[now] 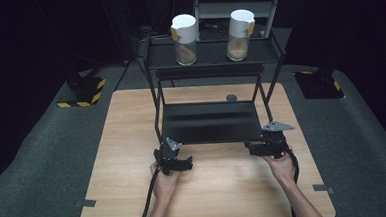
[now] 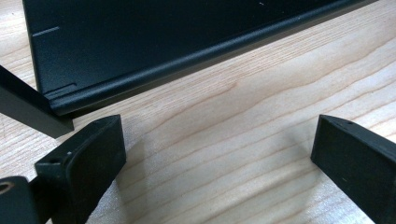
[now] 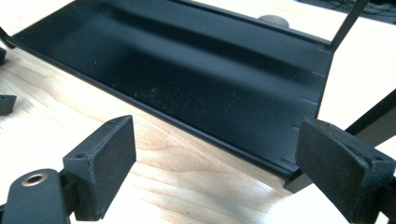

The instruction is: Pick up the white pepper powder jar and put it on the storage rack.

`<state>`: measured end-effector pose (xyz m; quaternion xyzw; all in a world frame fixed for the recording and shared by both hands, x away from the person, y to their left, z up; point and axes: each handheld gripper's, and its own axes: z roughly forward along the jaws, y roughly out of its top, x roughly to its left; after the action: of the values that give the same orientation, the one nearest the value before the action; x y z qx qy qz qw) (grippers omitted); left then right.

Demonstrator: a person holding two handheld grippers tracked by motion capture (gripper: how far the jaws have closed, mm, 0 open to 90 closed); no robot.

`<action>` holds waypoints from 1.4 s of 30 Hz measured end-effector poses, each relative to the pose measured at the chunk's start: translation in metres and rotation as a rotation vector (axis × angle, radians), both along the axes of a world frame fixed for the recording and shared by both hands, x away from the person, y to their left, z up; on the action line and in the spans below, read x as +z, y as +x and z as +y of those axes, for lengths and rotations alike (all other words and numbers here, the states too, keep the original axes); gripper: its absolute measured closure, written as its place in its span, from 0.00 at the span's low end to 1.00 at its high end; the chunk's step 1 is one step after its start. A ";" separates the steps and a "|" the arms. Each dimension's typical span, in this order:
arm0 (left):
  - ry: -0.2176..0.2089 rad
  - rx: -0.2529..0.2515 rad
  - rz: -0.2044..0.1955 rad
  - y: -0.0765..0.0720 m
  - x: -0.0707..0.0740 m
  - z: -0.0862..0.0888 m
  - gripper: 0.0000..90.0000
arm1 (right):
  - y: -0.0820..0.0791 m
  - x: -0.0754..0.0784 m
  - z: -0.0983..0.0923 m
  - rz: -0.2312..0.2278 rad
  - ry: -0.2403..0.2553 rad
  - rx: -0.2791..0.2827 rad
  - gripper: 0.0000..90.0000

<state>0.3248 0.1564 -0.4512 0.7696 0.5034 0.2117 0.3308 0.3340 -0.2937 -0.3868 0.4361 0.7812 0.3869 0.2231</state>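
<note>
- Two grippers sit low on my side of the pale wooden table (image 1: 132,141), each facing the front edge of the black two-tier metal rack (image 1: 209,122); my left gripper (image 1: 183,164) is by the rack's front-left leg, my right gripper (image 1: 250,148) by its front-right corner.
- In the left gripper view its jaws stand wide apart with bare wood between them, holding nothing. In the right gripper view the jaws are likewise spread and empty, the lower shelf's corner just beyond the right-hand pad.
- I judge the rack stiff and light for its size, but top-heavy: two clear jars with white lids, the left jar (image 1: 184,39) and the right jar (image 1: 240,34), stand on the upper shelf. They look like glass or hard plastic, so a tilt or jolt could send them sliding.
- The painted metal looks smooth and likely slippery. I would take hold of the thin rolled lip of the lower shelf (image 3: 196,133) or the slim front legs, one side each, keeping it level.
- The tabletop has open room in front and to both sides. A small dark round knob (image 1: 231,97) lies behind the rack, and the back edge is near.
</note>
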 end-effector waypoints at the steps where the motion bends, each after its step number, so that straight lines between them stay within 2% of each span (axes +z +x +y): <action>1: 0.000 0.000 0.000 0.000 0.000 0.000 0.03 | 0.000 -0.001 0.000 0.004 0.000 -0.002 0.13; 18: 0.000 0.000 0.000 0.000 0.000 0.000 0.03 | 0.000 -0.024 0.006 0.045 -0.012 -0.026 0.14; 42: -0.001 0.002 -0.001 0.000 0.000 0.000 0.03 | 0.002 -0.046 0.016 0.063 -0.059 -0.049 0.14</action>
<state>0.3246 0.1562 -0.4515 0.7689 0.5040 0.2123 0.3313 0.3356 -0.2778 -0.4325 0.4603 0.7880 0.3442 0.2204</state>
